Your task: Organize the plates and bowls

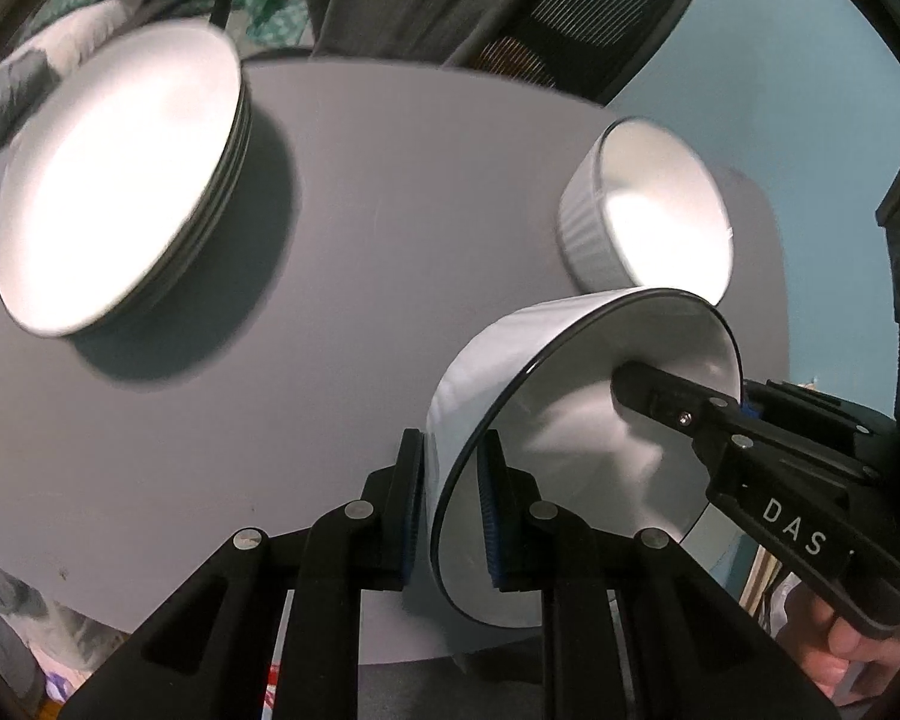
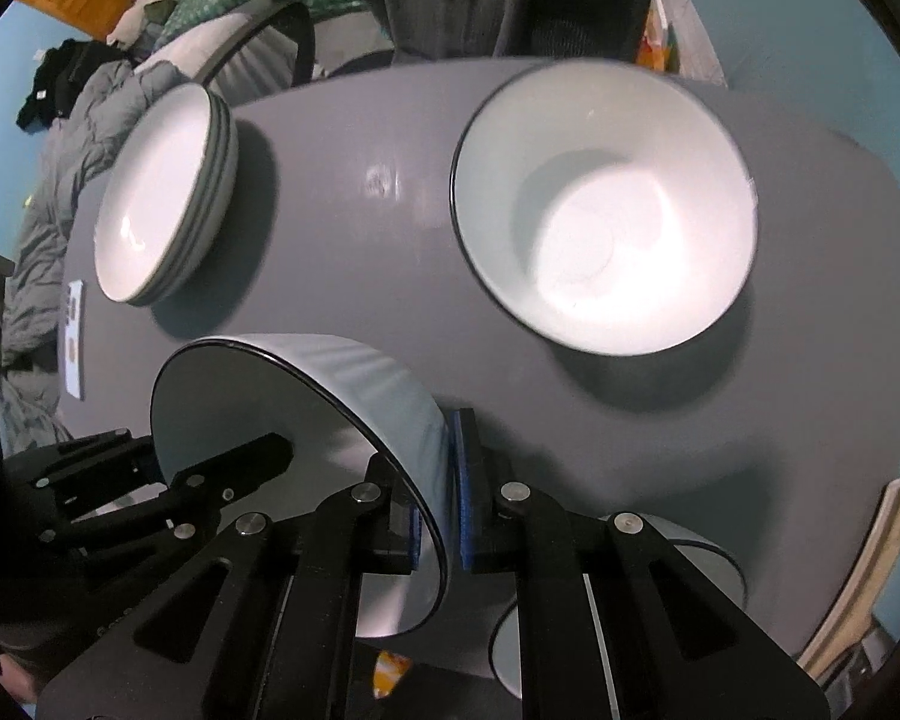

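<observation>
Both sets of fingers, left gripper (image 1: 450, 504) and right gripper (image 2: 438, 492), pinch opposite rims of one tilted bowl (image 1: 576, 438) above the bench (image 1: 342, 276); uneven pulling might slip it onto the ribbed bowl (image 1: 642, 210) beyond.

Tilted white bowl (image 1: 576, 420) (dark-rimmed) held aloft; plates (image 1: 120, 180) stacked, perhaps three.
</observation>
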Tool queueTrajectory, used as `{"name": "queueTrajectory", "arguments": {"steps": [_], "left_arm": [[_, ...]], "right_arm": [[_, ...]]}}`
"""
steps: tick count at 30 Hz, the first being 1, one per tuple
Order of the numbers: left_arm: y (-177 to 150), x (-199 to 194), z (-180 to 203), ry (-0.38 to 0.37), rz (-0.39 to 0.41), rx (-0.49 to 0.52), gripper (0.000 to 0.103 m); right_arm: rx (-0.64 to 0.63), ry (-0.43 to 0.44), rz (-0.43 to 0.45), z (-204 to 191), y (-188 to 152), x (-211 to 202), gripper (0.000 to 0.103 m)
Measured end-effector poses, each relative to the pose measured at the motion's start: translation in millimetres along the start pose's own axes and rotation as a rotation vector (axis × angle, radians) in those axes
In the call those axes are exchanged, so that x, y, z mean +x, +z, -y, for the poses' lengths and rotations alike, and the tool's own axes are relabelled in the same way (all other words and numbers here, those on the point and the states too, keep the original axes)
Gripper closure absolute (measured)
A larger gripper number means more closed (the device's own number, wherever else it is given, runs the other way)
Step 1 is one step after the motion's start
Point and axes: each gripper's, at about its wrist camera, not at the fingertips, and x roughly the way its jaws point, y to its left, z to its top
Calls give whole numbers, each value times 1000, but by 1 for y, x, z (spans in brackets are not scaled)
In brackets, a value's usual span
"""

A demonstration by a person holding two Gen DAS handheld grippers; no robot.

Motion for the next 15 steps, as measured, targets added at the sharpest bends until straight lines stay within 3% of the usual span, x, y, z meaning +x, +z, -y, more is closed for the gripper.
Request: {"name": "queueTrajectory", "arguments": {"steps": [15], "left_arm": [[72, -19, 49, -12, 56, 143, 86]], "right_arm": [[99, -13, 75, 32, 36, -41, 94]]}}
